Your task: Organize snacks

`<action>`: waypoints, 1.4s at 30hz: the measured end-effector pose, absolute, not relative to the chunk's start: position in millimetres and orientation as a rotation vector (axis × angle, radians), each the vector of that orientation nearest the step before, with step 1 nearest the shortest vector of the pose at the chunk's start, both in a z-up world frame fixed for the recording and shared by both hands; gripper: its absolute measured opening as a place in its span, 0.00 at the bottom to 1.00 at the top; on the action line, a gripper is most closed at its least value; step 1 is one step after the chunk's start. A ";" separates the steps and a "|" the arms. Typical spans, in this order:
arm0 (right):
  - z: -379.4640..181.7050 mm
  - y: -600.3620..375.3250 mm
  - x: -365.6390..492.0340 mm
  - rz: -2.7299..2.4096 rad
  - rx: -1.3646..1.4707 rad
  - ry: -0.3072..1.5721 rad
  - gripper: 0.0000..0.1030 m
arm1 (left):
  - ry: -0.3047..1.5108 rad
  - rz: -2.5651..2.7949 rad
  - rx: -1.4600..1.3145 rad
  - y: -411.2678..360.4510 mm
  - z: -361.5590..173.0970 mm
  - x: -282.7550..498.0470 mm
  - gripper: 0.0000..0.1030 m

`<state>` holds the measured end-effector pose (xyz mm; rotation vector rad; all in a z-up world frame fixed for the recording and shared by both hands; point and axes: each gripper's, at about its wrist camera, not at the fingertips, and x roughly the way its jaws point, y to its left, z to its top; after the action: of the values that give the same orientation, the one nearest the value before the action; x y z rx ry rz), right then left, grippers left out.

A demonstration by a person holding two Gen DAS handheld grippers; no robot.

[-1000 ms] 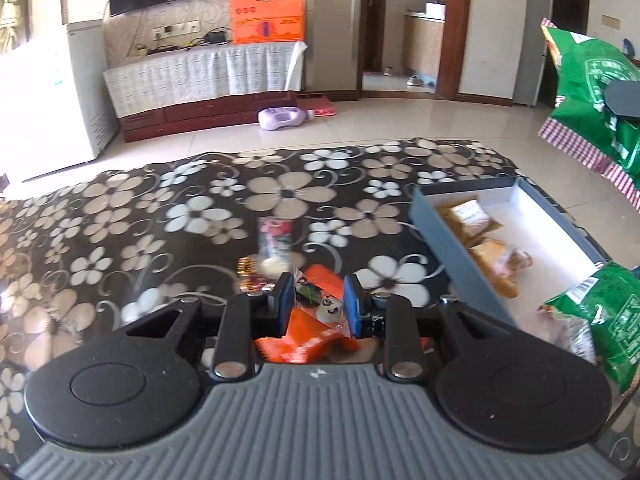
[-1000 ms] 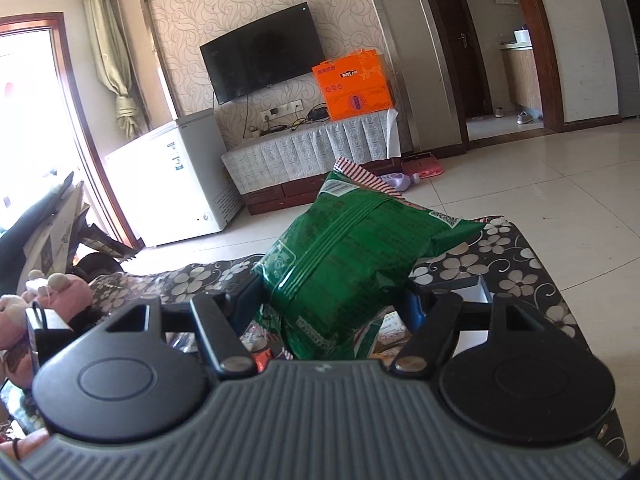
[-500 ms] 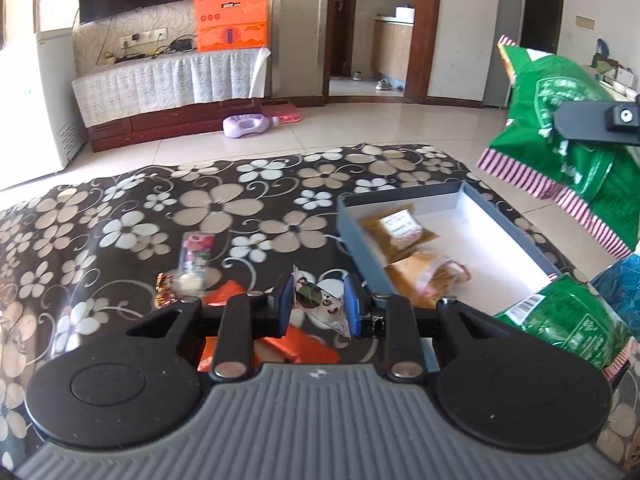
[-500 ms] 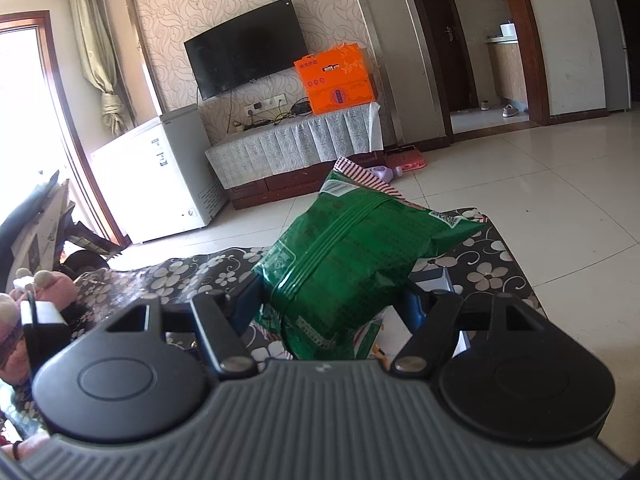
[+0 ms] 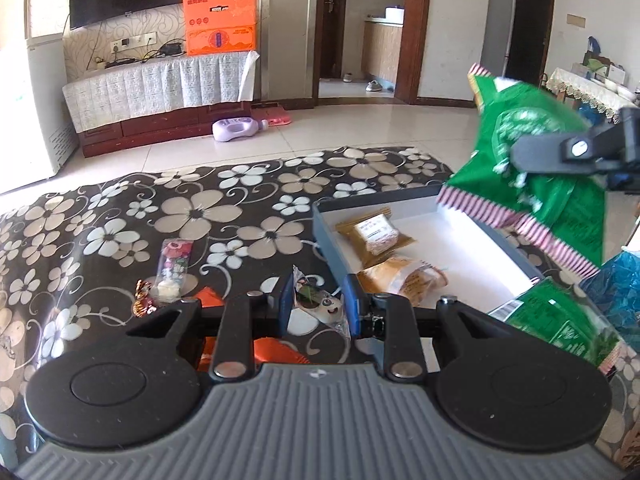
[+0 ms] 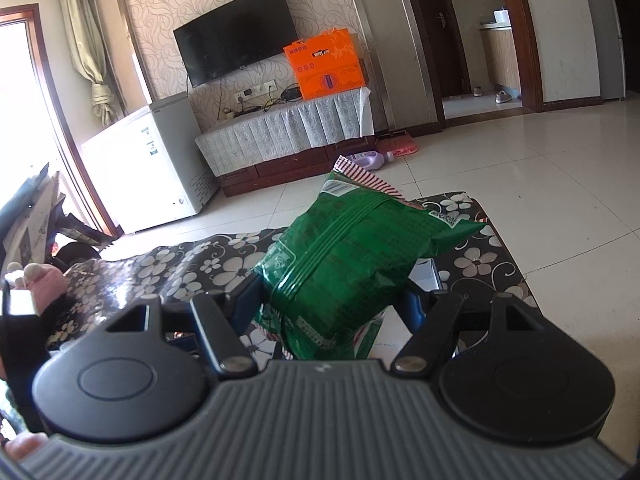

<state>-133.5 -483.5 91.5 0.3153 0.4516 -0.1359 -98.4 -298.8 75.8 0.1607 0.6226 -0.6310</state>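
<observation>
While the left gripper (image 5: pixel 316 305) pinches a small clear snack packet (image 5: pixel 318 300) with a cartoon face between its blue pads, the packet hangs above the flowered table (image 5: pixel 192 216), just beside the near left corner of the grey box (image 5: pixel 326 240). Under that gripper an orange packet (image 5: pixel 276 350) lies flat on the table, partly hidden by the gripper's body. Further toward the table's left side lie a clear wrapper with pink printing (image 5: pixel 173 266) and a small shiny brown candy (image 5: pixel 143 298), close together.

The box sits open at the table's right side, its white floor mostly bare; two yellow-brown packets (image 5: pixel 374 234) lie in its near left part (one behind the other, the nearer one half covered by the left gripper's finger). Outside the box's near right corner rests another green bag (image 5: pixel 560 326), with something blue and crinkled (image 5: pixel 618 284) beside it.

The right gripper (image 6: pixel 332 300) has its jaws set wide and pressed against both sides of a large green snack bag (image 6: pixel 352 256) with red-and-white striped ends. Seen from the left wrist, this bag (image 5: pixel 532 168) is held in the air over the box's far right corner, tilted, its striped edge hanging above the box wall.

A person's hand (image 6: pixel 36 288) shows at the left edge of the right wrist view.
</observation>
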 end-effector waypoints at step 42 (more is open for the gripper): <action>80.4 -486.5 -121.4 -0.131 0.321 0.505 0.70 | 0.671 -0.818 0.171 -375.3 54.9 -124.9 0.31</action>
<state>-121.4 -486.5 80.4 0.3207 0.5051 -0.1307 -124.9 -375.3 54.9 0.1712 0.6710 -0.8175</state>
